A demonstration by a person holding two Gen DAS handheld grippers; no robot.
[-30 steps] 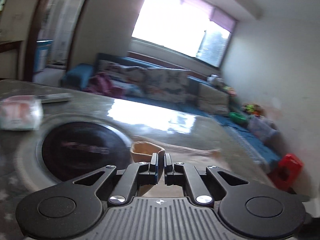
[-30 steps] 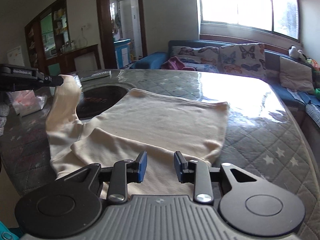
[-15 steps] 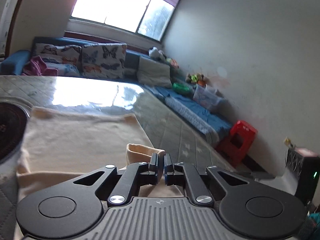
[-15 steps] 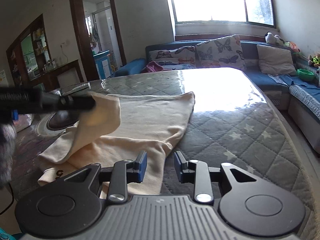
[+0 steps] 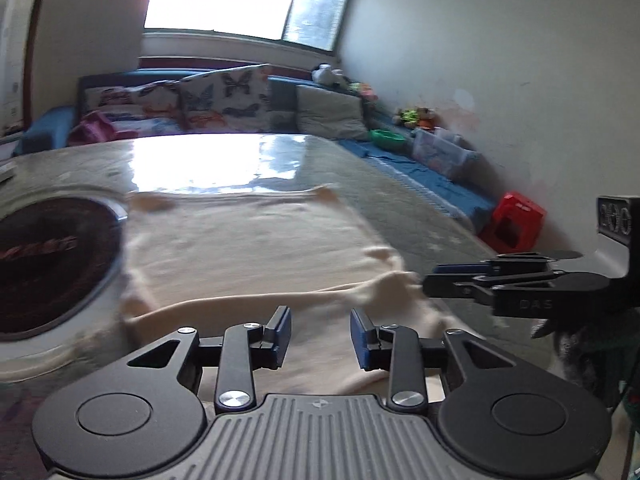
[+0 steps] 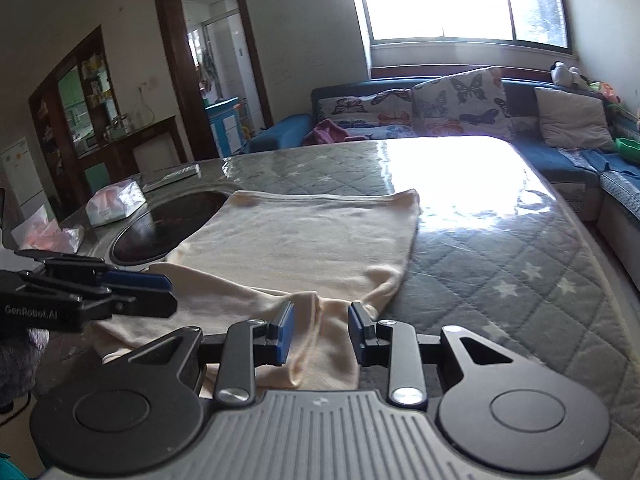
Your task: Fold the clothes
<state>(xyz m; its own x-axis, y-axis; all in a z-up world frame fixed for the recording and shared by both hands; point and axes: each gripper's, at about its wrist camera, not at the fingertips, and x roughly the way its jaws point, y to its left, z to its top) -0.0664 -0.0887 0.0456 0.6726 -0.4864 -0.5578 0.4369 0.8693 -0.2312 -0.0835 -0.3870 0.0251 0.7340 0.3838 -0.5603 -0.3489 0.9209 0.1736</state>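
Note:
A cream garment (image 5: 256, 252) lies spread on the quilted table, with one sleeve folded across its near part (image 6: 288, 240). My left gripper (image 5: 320, 334) is open and empty just above the garment's near edge. My right gripper (image 6: 320, 332) is open, its jaws on either side of a fold of cream cloth at the near edge, not closed on it. Each gripper shows in the other's view: the right one (image 5: 432, 276) at the garment's right corner, the left one (image 6: 160, 292) over its left side.
A round dark inset (image 5: 44, 260) sits in the table (image 6: 500, 264) left of the garment. A tissue pack (image 6: 114, 202) and plastic bags (image 6: 48, 236) lie at the far left. A sofa with butterfly cushions (image 6: 440, 108) runs behind. A red stool (image 5: 512, 226) stands on the floor at right.
My left gripper carried the sleeve across the garment, opened and let it go; the sleeve now lies folded over. My right gripper stayed open near the front edge.

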